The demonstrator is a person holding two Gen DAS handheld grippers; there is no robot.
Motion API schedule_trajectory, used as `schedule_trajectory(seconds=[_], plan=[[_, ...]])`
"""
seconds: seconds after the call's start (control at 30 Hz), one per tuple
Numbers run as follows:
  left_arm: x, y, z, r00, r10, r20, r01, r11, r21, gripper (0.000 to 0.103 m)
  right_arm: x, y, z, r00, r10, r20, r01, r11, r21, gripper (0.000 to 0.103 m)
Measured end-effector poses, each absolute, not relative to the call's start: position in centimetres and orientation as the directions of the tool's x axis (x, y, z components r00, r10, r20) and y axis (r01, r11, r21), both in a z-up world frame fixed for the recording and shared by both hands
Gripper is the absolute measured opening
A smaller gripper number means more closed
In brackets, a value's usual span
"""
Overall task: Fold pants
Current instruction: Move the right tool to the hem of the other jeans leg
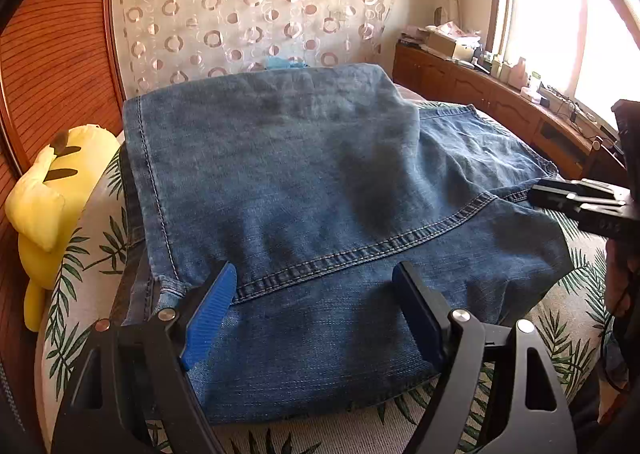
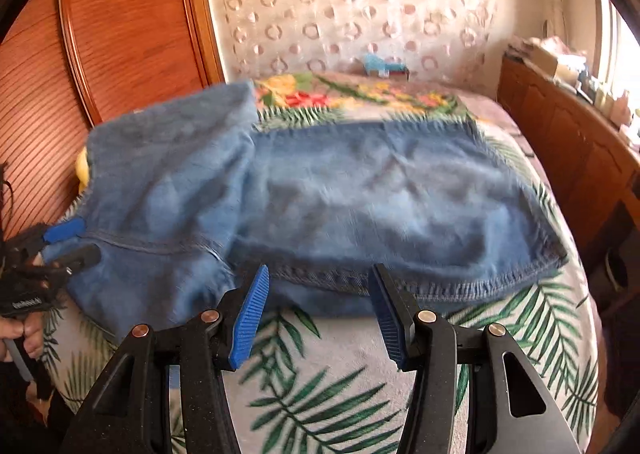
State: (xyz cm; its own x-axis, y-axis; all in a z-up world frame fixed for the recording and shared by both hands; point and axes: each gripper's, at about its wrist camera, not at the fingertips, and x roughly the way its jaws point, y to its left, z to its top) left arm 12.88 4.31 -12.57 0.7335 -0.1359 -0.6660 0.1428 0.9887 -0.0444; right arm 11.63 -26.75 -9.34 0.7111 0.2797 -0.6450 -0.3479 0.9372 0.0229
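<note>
Here the jeans (image 1: 304, 190) lie folded on the bed (image 2: 320, 374), blurred in the right view. Left hand-held gripper (image 1: 314, 294) gapes over denim; right hand-held gripper (image 2: 318, 290) gapes at the 6 o'clock hem.

left gripper (image 1: 314, 310): jaws spread wide, nothing between them; blue ribbed pads (image 1: 208, 318) face each other; black arms angle up from the lower edge of its own view.
left gripper, seen from the right: low at the far left (image 2: 70, 244), held level, one blue pad and one black finger apart.
left hand (image 2: 22, 338): bare, wrapped around the handle.
right gripper (image 2: 320, 312): jaws spread wide, holding nothing; blue pads (image 2: 250, 322) tilted outward.
right gripper, seen from the left: black body at the far right (image 1: 580, 202), pointing left; finger gap not clear.
</note>
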Motion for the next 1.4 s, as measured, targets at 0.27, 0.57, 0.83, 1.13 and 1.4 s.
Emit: schedule_trajectory(seconds=[0.27, 0.57, 0.83, 1.13, 1.4], plan=[[12.7, 4.8, -12.7, 0.737, -0.146, -0.661, 0.142, 0.988, -0.060, 0.081, 12.9, -25.4, -9.8, 0.707, 0.263, -0.656, -0.367, 0.930, -0.022, 0.054], [12.5, 5.0, -12.7, 0.736, -0.150, -0.660, 0.142, 0.988, -0.065, 0.081, 12.9, -26.1, -9.8, 0.703, 0.250, -0.665, -0.386, 0.921, -0.061, 0.000], [12.6, 4.9, -12.7, 0.736, -0.140, -0.662, 0.139, 0.989, -0.055, 0.081, 12.5, -31.8, -8.4, 0.732, 0.222, -0.644, -0.282, 0.959, 0.011, 0.000], [12.6, 4.7, -12.8, 0.737, -0.136, -0.663, 0.138, 0.989, -0.049, 0.081, 14.9, -38.0, -8.0, 0.755, 0.100, -0.648, -0.096, 0.995, 0.042, 0.045], [12.6, 4.7, -12.8, 0.737, -0.135, -0.663, 0.138, 0.989, -0.048, 0.081, 18.3, -40.2, -8.7, 0.720, 0.020, -0.693, 0.001, 1.000, 0.030, 0.045]])
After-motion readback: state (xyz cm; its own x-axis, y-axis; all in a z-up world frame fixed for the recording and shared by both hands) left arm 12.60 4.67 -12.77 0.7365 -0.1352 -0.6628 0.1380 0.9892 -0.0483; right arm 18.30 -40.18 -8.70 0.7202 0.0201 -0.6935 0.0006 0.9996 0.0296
